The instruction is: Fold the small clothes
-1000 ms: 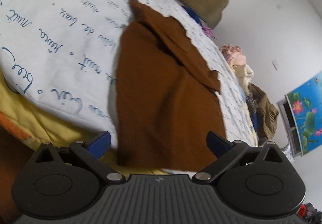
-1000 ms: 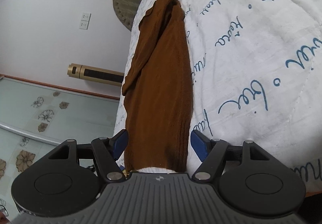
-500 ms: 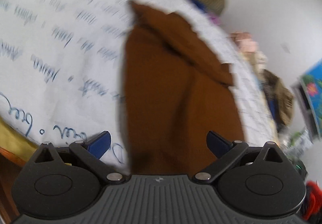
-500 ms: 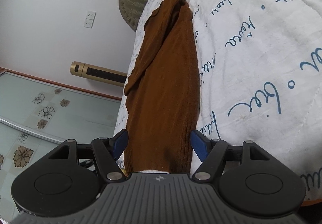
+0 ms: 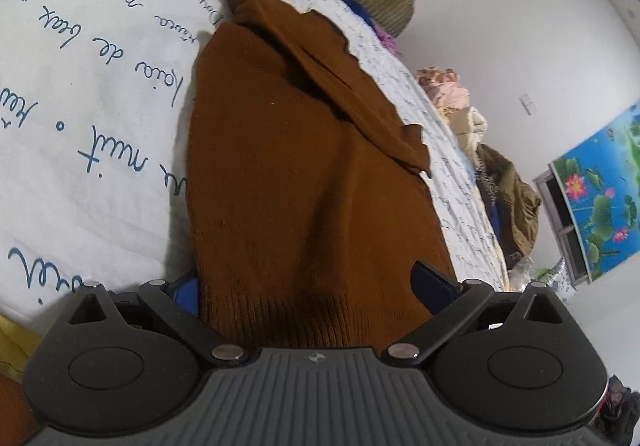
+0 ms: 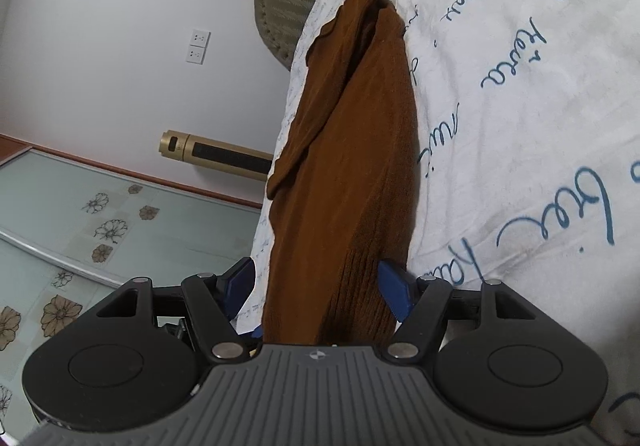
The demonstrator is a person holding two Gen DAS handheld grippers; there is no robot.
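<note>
One brown knit garment (image 5: 304, 173) lying lengthwise on white quilt (image 5: 80, 93) with blue script, near bed edge; sleeve folded over top. Two grippers. Left gripper (image 5: 308, 286): jaws spread wide, ribbed hem between blue fingers (image 5: 434, 280), not clamped. Right gripper (image 6: 320, 286): jaws apart, straddling hem of same garment (image 6: 352, 165). One clothes pile (image 5: 500, 189) at far bed edge.
</note>
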